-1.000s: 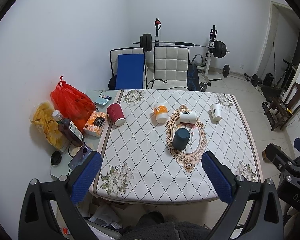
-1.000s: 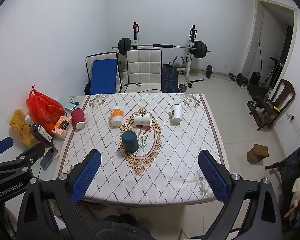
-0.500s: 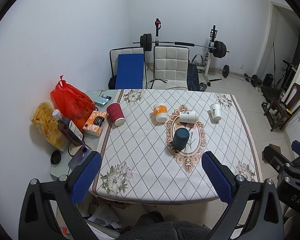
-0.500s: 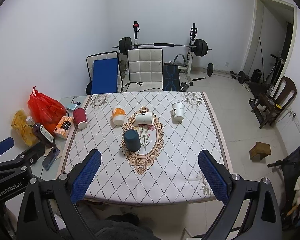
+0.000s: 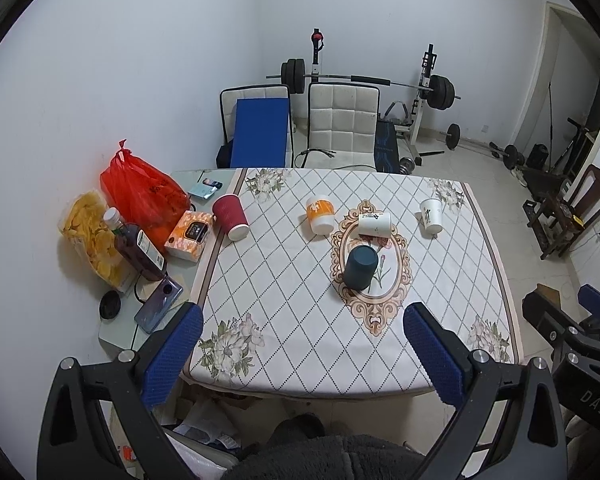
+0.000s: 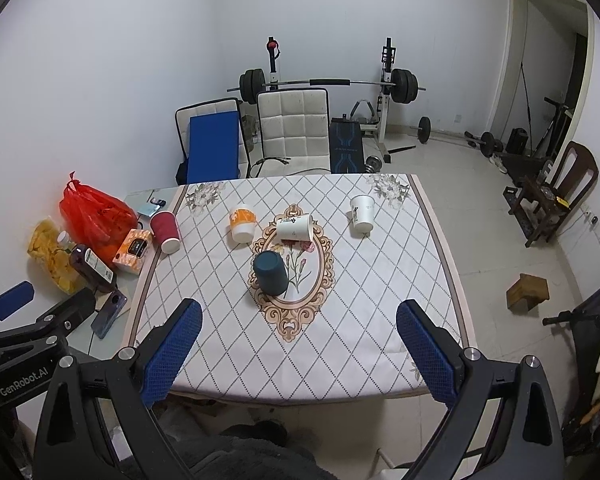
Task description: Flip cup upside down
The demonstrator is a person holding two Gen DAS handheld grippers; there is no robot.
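Several cups stand on the patterned tablecloth (image 5: pixel 284 300) (image 6: pixel 360 320). A dark teal cup (image 5: pixel 361 267) (image 6: pixel 271 273) stands upside down on the oval medallion. A white cup (image 5: pixel 375 224) (image 6: pixel 295 228) lies on its side behind it. An orange-and-white cup (image 5: pixel 320 214) (image 6: pixel 242 223), a red paper cup (image 5: pixel 230 216) (image 6: pixel 165 232) and a white paper cup (image 5: pixel 431 216) (image 6: pixel 362 214) stand upside down. My left gripper (image 5: pixel 300 356) and right gripper (image 6: pixel 298 354) are open and empty, held above the table's near edge, far from the cups.
A grey side table at the left holds a red bag (image 5: pixel 142 194), a snack bag (image 5: pixel 88 236), a dark bottle (image 5: pixel 136 248), an orange box (image 5: pixel 189 235) and a phone (image 5: pixel 158 304). Two chairs (image 5: pixel 342 128) and a barbell rack stand behind the table.
Both grippers stay open. The right wrist view has shifted slightly, with the table drifting right and down. The cups have not moved.
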